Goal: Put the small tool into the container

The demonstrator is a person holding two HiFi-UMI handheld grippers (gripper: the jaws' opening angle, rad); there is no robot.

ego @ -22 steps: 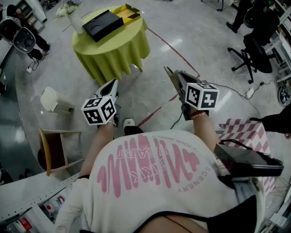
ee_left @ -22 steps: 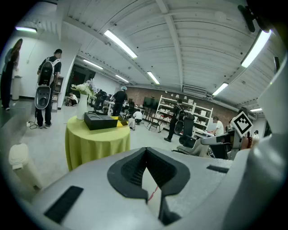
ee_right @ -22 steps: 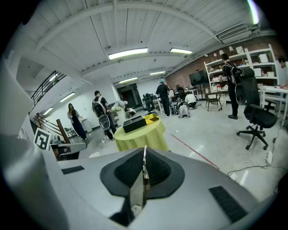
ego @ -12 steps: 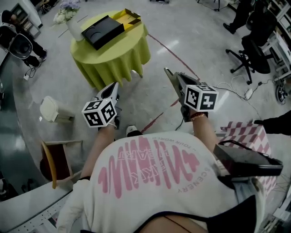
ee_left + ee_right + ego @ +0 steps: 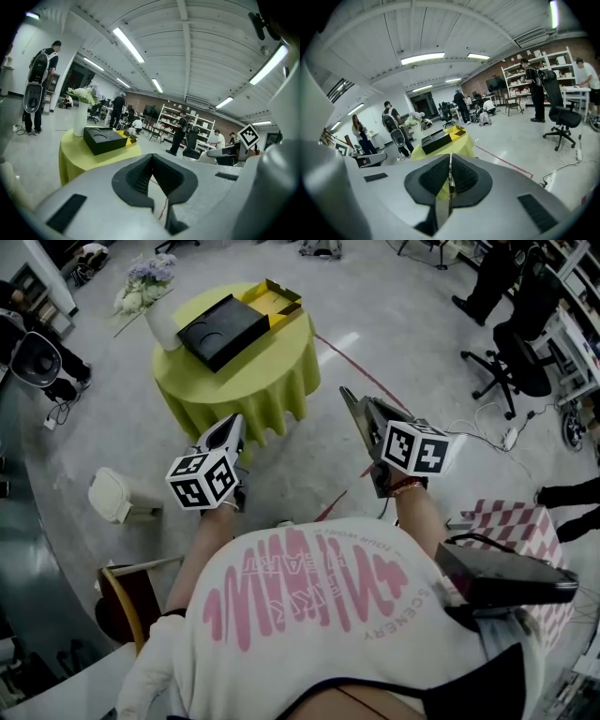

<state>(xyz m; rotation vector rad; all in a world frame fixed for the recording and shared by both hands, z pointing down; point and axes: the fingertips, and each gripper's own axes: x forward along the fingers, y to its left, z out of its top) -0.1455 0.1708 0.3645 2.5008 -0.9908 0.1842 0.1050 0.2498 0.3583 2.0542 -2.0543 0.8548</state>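
Observation:
A round table with a yellow-green cloth (image 5: 246,381) stands ahead on the floor. On it lie a black box (image 5: 223,329) and an open yellow container (image 5: 274,296) touching its far side. I see no small tool. My left gripper (image 5: 234,420) hangs short of the table's near edge, jaw tips together and nothing between them. My right gripper (image 5: 346,394) is level with it to the right, shut and empty. The left gripper view shows the left gripper (image 5: 151,157) aimed at the black box (image 5: 104,139). In the right gripper view, the right gripper (image 5: 450,154) points at the yellow container (image 5: 457,131).
A white vase of flowers (image 5: 156,307) stands on the table's left edge. A white bin (image 5: 117,497) and a wooden chair (image 5: 127,592) are at the left, an office chair (image 5: 514,357) and a checkered cloth (image 5: 511,519) at the right. People stand around the room.
The table has shifted in the head view and now sits closer to both grippers. Both grippers keep the same pose and stay shut.

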